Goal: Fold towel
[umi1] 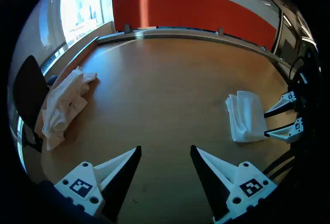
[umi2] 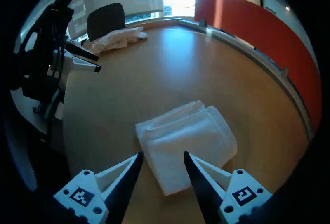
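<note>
The worktop (umi1: 173, 79) carries a crumpled heap (umi1: 62, 104) far left of the left tool (umi1: 165, 147), likely awaiting folding. The folded towel (umi2: 187, 141) lies just ahead of the right tool (umi2: 163, 153). Both tools gape, holding nothing.

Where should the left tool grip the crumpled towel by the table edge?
Probably the loose corner at the far end of the crumpled towel, approached by the left tool from the middle of the table: that corner lies flat and free, while the rest is bunched along the edge.
</note>
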